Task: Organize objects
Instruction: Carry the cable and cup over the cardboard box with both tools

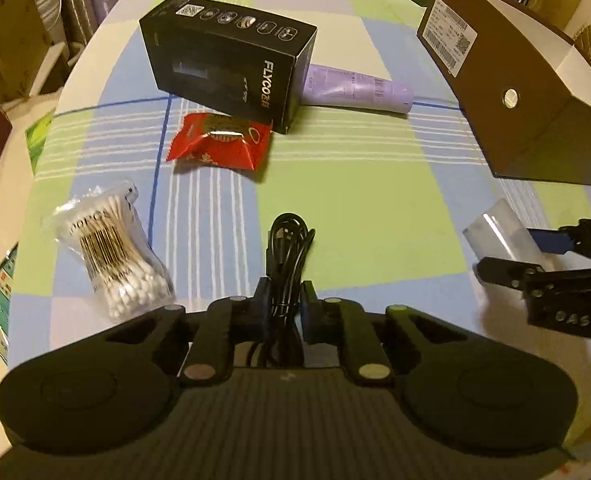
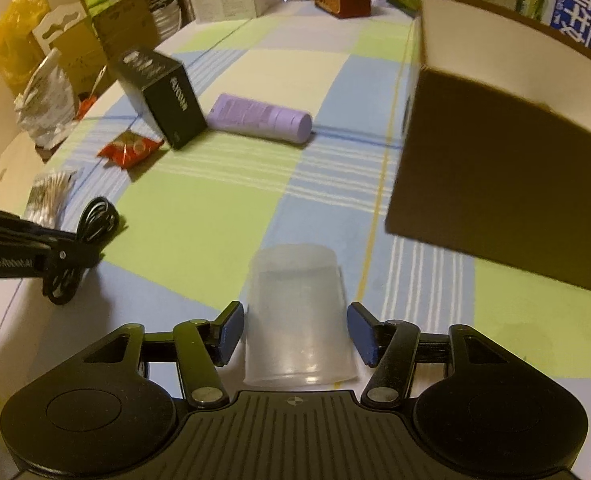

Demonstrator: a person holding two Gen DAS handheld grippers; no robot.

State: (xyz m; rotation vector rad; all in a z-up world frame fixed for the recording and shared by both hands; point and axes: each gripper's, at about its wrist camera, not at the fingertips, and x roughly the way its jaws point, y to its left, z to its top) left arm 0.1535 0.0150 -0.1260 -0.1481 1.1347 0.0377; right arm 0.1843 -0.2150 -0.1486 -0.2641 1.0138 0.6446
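Observation:
A coiled black cable (image 1: 289, 248) sticks out forward from my left gripper (image 1: 285, 292), which is shut on it just above the checked tablecloth (image 1: 355, 208). In the right wrist view a clear plastic cup (image 2: 297, 320) lies along the fingers of my right gripper (image 2: 295, 334), mouth toward the camera, blue pads pressed on both its sides. The left wrist view shows the same cup (image 1: 499, 228) in the right gripper (image 1: 527, 256) at the right edge. An open brown box (image 2: 507, 184) stands to the right.
On the cloth lie a bag of cotton swabs (image 1: 111, 248), a red snack packet (image 1: 221, 140), a black FLYCO box (image 1: 227, 60) and a purple tube (image 1: 359, 88). Cartons and bags crowd the table's far and left edges.

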